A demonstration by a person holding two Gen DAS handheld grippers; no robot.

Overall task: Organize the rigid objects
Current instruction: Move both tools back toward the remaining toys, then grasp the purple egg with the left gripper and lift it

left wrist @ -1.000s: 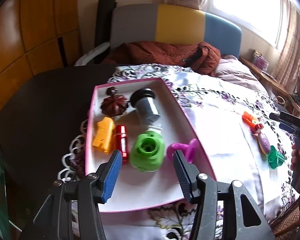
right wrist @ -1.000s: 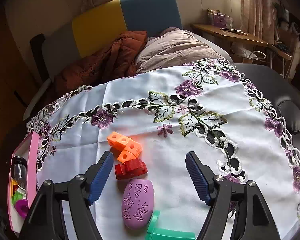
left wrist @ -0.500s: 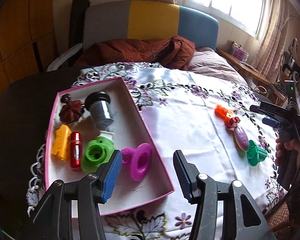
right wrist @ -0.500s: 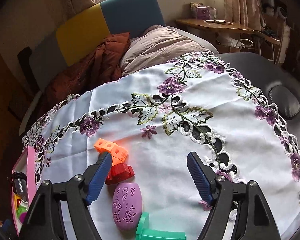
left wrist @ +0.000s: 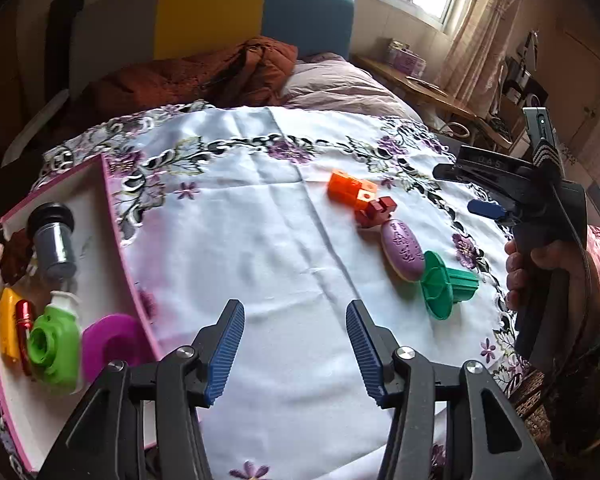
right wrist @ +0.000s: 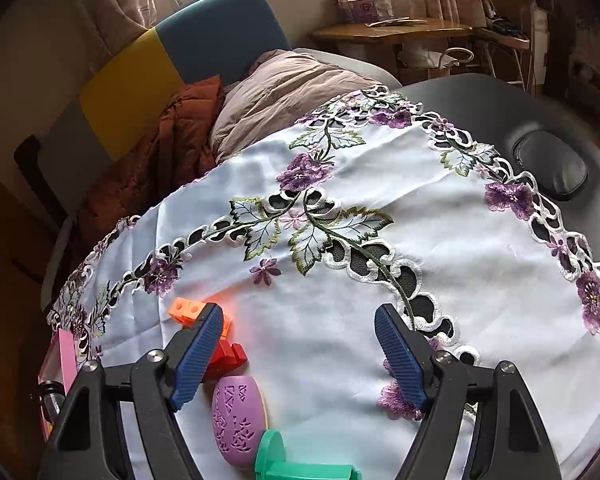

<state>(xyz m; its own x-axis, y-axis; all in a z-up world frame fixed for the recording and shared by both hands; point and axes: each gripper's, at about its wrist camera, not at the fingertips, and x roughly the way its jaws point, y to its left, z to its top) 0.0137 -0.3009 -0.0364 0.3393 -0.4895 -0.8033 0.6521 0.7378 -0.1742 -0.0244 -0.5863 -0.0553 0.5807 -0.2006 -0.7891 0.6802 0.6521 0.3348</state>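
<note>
Tablecloth (left wrist: pixel 284 248) embroidered, sofa (left wrist: pixel 212 16) behind

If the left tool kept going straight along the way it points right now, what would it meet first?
Most likely bare tablecloth. The left tool is open and empty, aimed down at plain white fabric. The pink tray lies off to its left, the purple oval piece and green piece off to its right. Depth is hard to judge.

We see a white tablecloth (left wrist: pixel 260 248) embroidered with purple flowers. At twelve o'clock beyond it stands a grey, yellow and blue headboard (left wrist: pixel 204 16), with a rust-coloured quilt (left wrist: pixel 204 76) and a pale mauve duvet (right wrist: pixel 284 88) heaped before it.
</note>
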